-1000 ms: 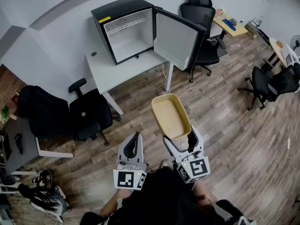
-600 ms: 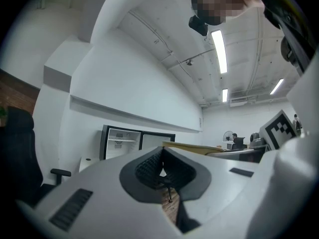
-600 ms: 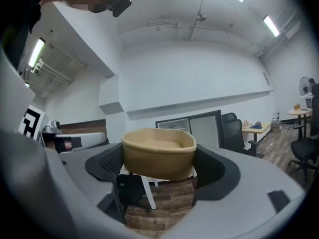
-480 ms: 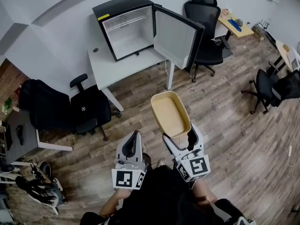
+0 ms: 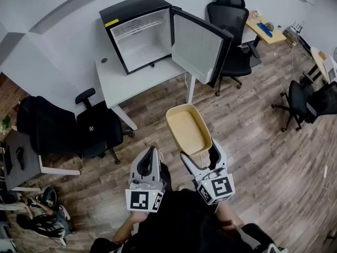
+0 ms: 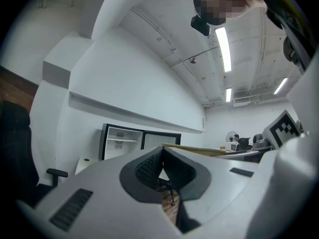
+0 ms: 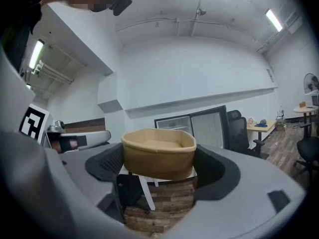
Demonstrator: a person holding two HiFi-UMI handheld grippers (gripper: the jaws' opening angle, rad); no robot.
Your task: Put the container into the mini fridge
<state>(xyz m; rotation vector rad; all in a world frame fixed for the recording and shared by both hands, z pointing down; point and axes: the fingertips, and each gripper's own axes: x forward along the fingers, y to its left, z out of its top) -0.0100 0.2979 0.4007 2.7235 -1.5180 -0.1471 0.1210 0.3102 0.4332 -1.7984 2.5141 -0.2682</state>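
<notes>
The right gripper (image 5: 200,153) was clenched on the container's (image 5: 188,128) near end, holding it level in mid-air, likely for carrying. The fridge (image 5: 138,36) stood open on the worktop (image 5: 134,80) at eleven o'clock, well apart. The left gripper (image 5: 151,161) was closed, empty.

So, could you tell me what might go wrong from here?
The right gripper holds the container only at its near end, so it might tilt or slip. The open door of the mini fridge juts toward the approach path; the container could clip it going in.
</notes>
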